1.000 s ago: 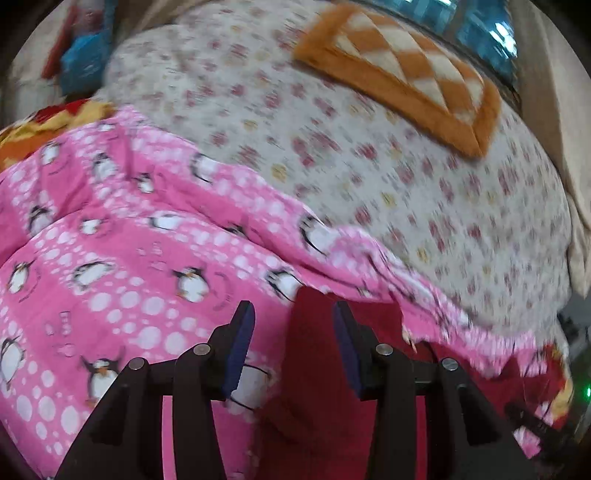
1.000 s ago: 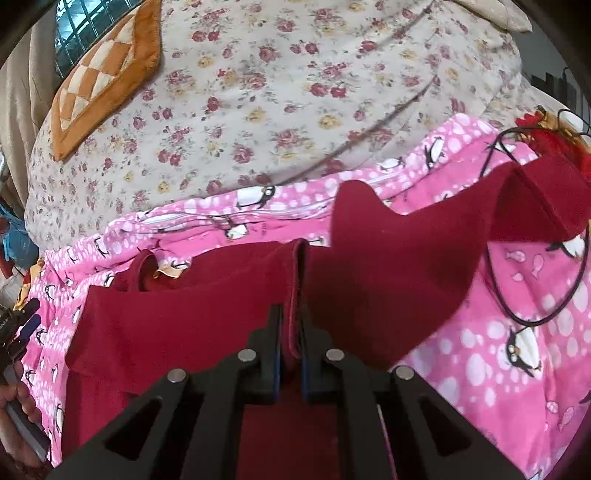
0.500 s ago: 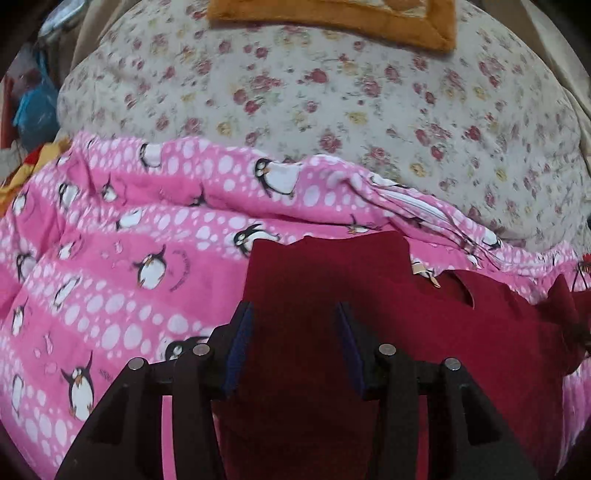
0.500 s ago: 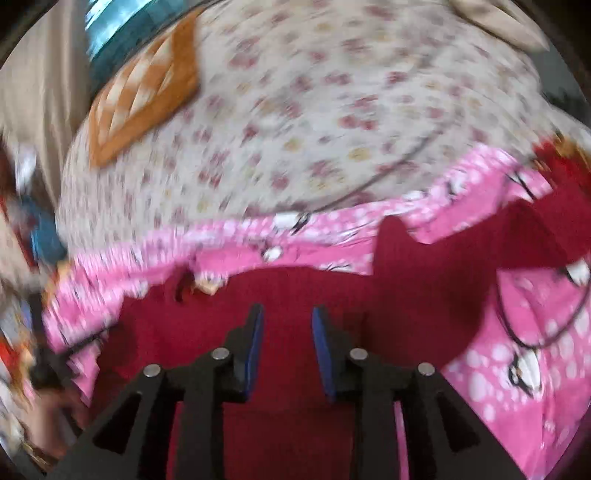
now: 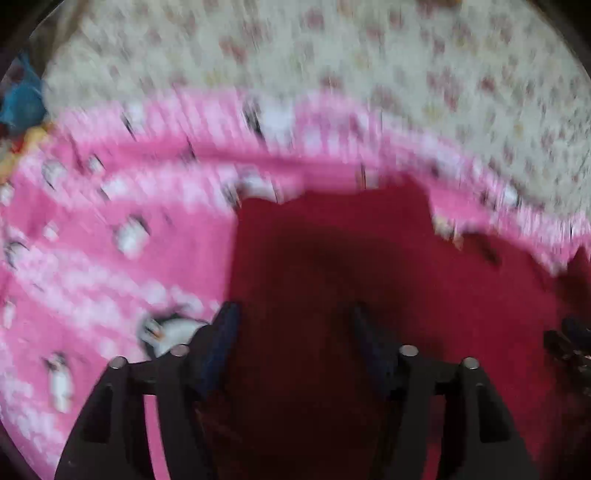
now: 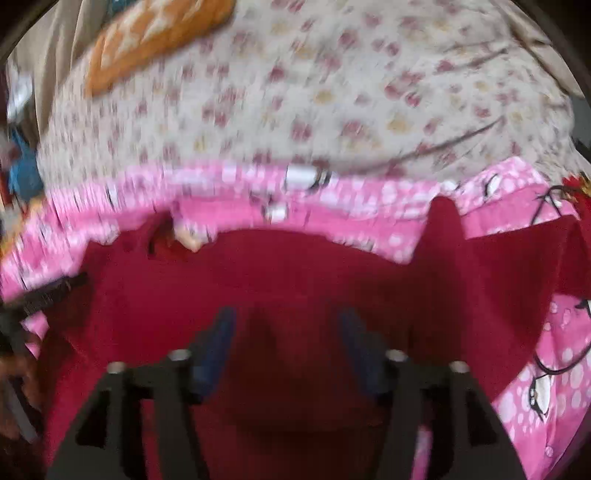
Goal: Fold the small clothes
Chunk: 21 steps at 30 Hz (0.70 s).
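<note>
Floral bedding [image 6: 332, 110] carries a pink penguin blanket [image 5: 110, 258]; the red garment [image 5: 332, 258] lies flat on it. Left hand-held gripper [image 5: 291, 325] and right hand-held gripper [image 6: 286, 328] hover over the garment, jaws opening, pads clear of cloth.

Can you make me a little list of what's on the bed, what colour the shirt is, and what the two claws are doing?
shirt: dark red, lying spread on the blanket
blanket: pink with penguins
sheet: cream with flowers, behind the blanket
cushion: orange, far corner of the bed
left claw: jaws opening over the shirt, nothing pinched
right claw: jaws opening over the shirt, nothing pinched
picture: blurry
</note>
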Each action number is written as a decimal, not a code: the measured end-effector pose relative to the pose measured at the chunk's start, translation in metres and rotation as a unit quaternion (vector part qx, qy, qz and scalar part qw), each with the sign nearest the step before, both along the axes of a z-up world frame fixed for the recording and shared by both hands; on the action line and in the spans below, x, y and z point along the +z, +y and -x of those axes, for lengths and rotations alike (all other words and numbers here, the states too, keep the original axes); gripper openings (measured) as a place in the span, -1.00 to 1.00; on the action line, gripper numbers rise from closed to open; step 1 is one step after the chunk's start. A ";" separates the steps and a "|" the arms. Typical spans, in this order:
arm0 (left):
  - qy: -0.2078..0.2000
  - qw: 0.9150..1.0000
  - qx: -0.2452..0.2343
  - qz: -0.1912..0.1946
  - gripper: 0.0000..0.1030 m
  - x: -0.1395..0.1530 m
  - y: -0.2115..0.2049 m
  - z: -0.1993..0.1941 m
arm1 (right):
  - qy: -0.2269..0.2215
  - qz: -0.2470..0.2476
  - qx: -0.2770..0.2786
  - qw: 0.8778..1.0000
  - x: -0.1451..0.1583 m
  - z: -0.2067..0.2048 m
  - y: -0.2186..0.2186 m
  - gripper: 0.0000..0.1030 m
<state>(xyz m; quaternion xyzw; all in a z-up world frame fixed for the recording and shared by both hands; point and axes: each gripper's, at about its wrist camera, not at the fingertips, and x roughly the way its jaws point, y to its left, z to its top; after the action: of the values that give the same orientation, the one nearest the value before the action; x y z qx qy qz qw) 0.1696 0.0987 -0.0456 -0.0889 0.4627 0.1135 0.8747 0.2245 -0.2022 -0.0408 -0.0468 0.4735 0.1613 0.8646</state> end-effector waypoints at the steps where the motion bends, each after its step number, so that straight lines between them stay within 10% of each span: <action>1: -0.010 1.000 0.002 -0.002 -0.07 0.005 0.000 0.001 | -0.015 0.004 0.000 1.000 0.004 0.001 0.000 0.38; 5: -0.028 0.999 0.021 0.032 -0.07 0.013 0.007 0.007 | -0.090 -0.056 -0.034 0.994 0.056 0.011 -0.032 0.15; 13: -0.048 0.997 -0.019 0.057 -0.07 0.023 -0.013 0.010 | -0.163 -0.132 -0.270 0.940 0.113 0.001 -0.266 0.20; 21: -0.044 0.996 -0.049 0.052 -0.07 0.020 -0.036 0.009 | -0.146 0.000 -0.190 0.971 0.100 -0.039 -0.311 -0.29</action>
<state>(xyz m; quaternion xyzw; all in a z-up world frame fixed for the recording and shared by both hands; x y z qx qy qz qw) 0.1602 0.0624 -0.0260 -0.1159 0.4329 0.0420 0.8930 0.2640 -0.5131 0.0591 0.0210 0.3426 -0.0146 0.9391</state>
